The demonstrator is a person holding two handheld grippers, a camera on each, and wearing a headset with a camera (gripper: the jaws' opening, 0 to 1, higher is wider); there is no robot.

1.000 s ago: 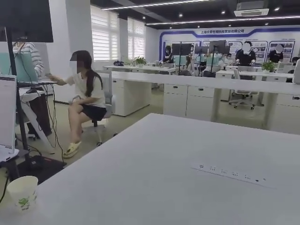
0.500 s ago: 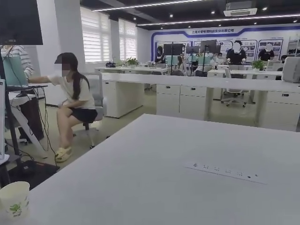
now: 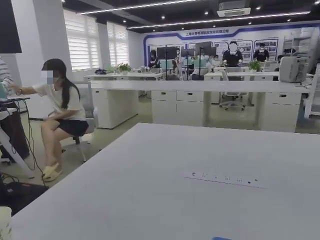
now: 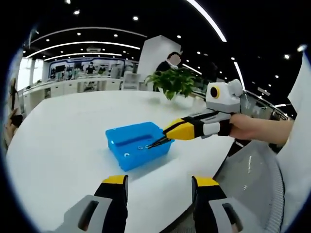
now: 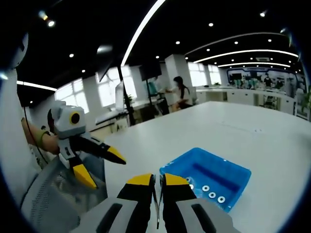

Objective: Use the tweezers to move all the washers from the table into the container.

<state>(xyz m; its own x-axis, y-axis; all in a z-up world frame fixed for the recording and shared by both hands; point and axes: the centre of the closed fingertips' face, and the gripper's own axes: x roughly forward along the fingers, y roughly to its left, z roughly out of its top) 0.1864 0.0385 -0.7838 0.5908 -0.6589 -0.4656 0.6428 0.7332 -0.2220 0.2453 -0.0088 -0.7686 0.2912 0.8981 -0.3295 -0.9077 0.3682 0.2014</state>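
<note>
A blue container (image 4: 138, 144) sits on the white table (image 4: 63, 136); in the right gripper view the container (image 5: 214, 175) holds several washers (image 5: 213, 194). My right gripper (image 5: 158, 180) is shut on the thin dark tweezers (image 5: 157, 206). Seen from the left gripper view, the right gripper (image 4: 194, 128) reaches in from the right, with the tweezers' tips (image 4: 150, 144) over the container's inside, beside a washer (image 4: 140, 147). My left gripper (image 4: 160, 182) is open and empty, short of the container. In the right gripper view the left gripper (image 5: 97, 162) hangs open at the table's near edge.
In the head view the white table (image 3: 150, 190) carries a flush power strip (image 3: 225, 178), and a paper cup (image 3: 4, 222) stands at its left corner. A person on a stool (image 3: 57, 117) sits left of the table. More desks (image 3: 200, 100) stand behind.
The head camera has swung to the right, so the cup and the seated person slid left in the picture. Nothing on the table has visibly moved.
</note>
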